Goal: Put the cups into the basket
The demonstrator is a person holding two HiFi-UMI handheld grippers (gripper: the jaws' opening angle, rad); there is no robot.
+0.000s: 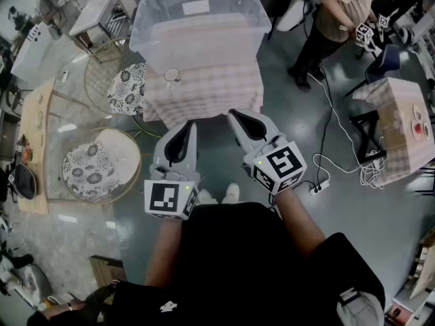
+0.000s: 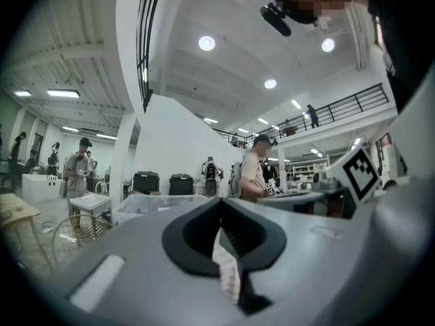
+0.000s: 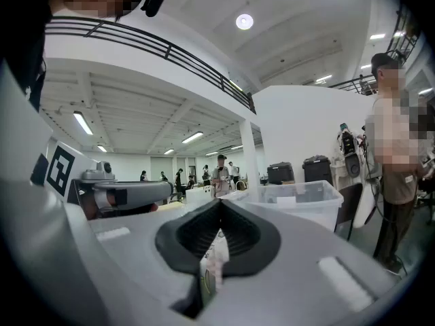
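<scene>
The person holds both tools out level in front of the body, side by side and short of the tabletop (image 1: 211, 94), which is covered with a checked cloth. The left gripper (image 1: 188, 125) points toward the near edge of the cloth. In the left gripper view its fingers (image 2: 204, 233) meet at the tip with nothing held between them. The right gripper (image 1: 234, 114) sits just to the right of it, angled slightly inward. In the right gripper view its fingers (image 3: 238, 236) are likewise pressed together and empty. Each tool carries its marker cube at the back, next to the person's hand.

A large basket (image 1: 217, 49) of clear plastic stands on the far part of the tabletop and takes up most of its width. From above, nothing shows inside it apart from a pale label on the far wall. One small light cup (image 1: 171, 75) stands upright on the cloth at the basket's near left corner, just beside the wall. I cannot tell whether it touches the wall. It is well apart from both grippers.

Left of the tabletop are two round wire chairs (image 1: 102, 167) with flowered cushions, one near the basket and one closer to the person. Another person (image 1: 340, 15) stands beyond the tabletop's right end, and a white power strip (image 1: 319, 186) lies on the grey floor.
</scene>
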